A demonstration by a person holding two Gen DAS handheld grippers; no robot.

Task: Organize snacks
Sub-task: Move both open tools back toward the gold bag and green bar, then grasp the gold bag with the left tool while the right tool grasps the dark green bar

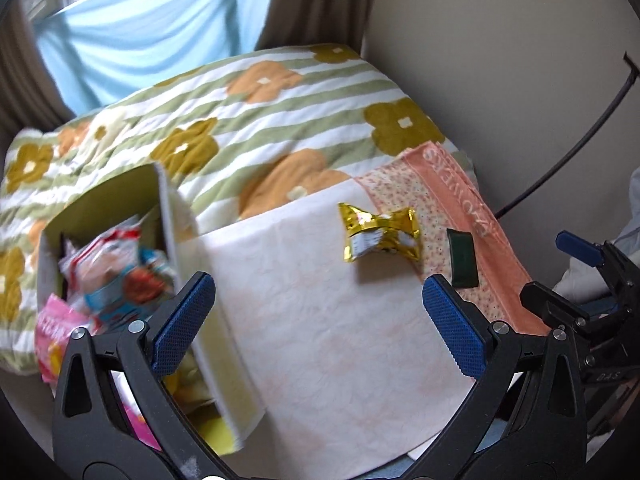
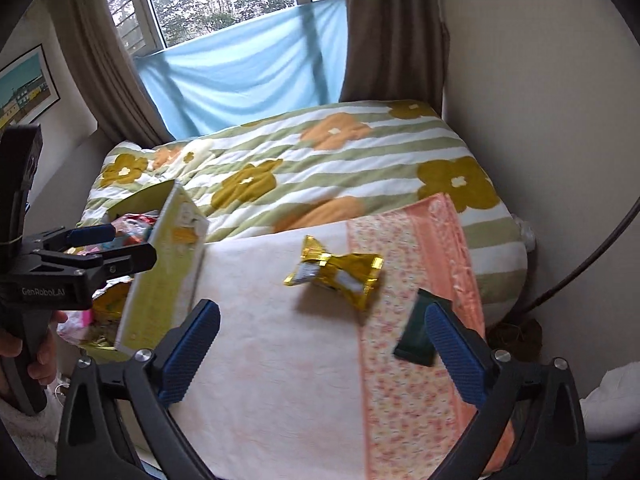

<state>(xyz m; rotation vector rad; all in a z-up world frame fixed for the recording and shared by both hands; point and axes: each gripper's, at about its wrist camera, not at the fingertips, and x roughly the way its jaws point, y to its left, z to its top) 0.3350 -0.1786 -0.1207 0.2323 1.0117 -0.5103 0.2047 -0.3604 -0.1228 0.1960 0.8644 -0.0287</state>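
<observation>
Blue-padded fingers of the left gripper (image 1: 318,326) stand nearest the lens, spread wide with nothing between them, hovering over a pale peach-and-white towel (image 1: 320,300) laid on a bed. Left of that gripper sits a yellow-green storage box (image 1: 168,216), open-topped and tilted, holding several snack packets (image 1: 116,276) in red, blue and pink wrappers (individual labels are too blurred to read). One gold foil snack packet (image 1: 380,236) lies crumpled on the towel, well apart from the box, near the boundary where the plain cloth meets a floral strip. Just beside it to the right, a small dark green bar (image 1: 462,256) rests on the floral strip next to an orange band. The right gripper (image 2: 320,354) is likewise spread wide and empty; its right finger pad (image 2: 454,354) overlaps the green bar in its own view, though contact cannot be confirmed. Beneath the towel lies a green-striped quilt (image 2: 360,152) with orange and mustard flowers. Behind the bed hangs a light blue cloth (image 2: 248,68) across a window, flanked by brown curtains (image 2: 392,32).
</observation>
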